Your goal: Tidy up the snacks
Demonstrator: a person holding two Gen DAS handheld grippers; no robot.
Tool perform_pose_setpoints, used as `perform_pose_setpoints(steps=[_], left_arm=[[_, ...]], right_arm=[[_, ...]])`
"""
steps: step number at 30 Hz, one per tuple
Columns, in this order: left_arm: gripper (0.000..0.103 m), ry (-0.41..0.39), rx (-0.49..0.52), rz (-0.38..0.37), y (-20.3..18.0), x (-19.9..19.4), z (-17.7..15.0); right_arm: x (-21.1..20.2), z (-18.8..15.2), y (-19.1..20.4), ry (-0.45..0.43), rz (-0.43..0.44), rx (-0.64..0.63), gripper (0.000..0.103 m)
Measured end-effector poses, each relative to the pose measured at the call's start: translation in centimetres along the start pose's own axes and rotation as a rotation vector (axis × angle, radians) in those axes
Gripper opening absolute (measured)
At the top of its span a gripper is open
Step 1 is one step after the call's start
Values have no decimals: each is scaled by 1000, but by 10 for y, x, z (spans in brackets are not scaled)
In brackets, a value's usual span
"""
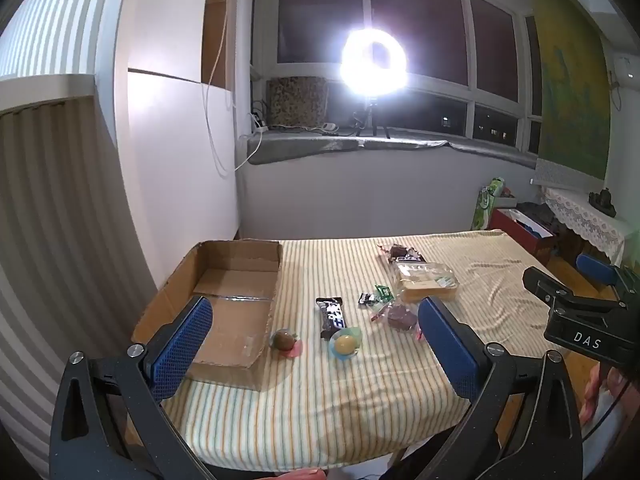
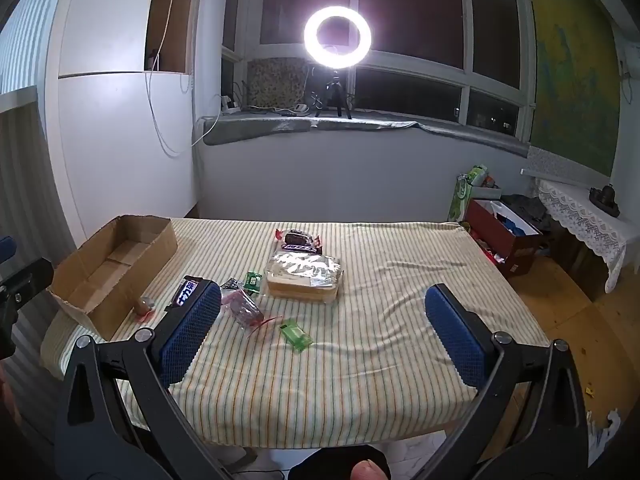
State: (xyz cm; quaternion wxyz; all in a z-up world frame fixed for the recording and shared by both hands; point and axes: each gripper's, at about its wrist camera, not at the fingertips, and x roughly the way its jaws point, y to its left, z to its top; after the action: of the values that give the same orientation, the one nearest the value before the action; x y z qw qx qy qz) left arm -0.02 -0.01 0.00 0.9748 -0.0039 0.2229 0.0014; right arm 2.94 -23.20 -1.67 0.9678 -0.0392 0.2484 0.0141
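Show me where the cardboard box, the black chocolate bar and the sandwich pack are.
cardboard box [image 1: 236, 280], left wrist view, on its bare inner floor.
black chocolate bar [image 1: 333, 315], left wrist view, on the wrapper's middle.
sandwich pack [image 2: 305, 276], right wrist view, on the clear top film.

Striped-cloth surface [image 2: 380, 360]: cardboard box [image 2: 116, 268] at left edge; bread pack [image 2: 304, 276], chocolate bar [image 1: 331, 316], small wrapped snacks mid-surface.
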Motion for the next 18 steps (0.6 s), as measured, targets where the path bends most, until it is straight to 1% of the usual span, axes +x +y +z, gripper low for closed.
perform_pose_setpoints(steps=[18], left_arm=[[102,0,-2,-3,1,-3,3]], right_arm=[[-2,1,0,-3,1,-2,103]])
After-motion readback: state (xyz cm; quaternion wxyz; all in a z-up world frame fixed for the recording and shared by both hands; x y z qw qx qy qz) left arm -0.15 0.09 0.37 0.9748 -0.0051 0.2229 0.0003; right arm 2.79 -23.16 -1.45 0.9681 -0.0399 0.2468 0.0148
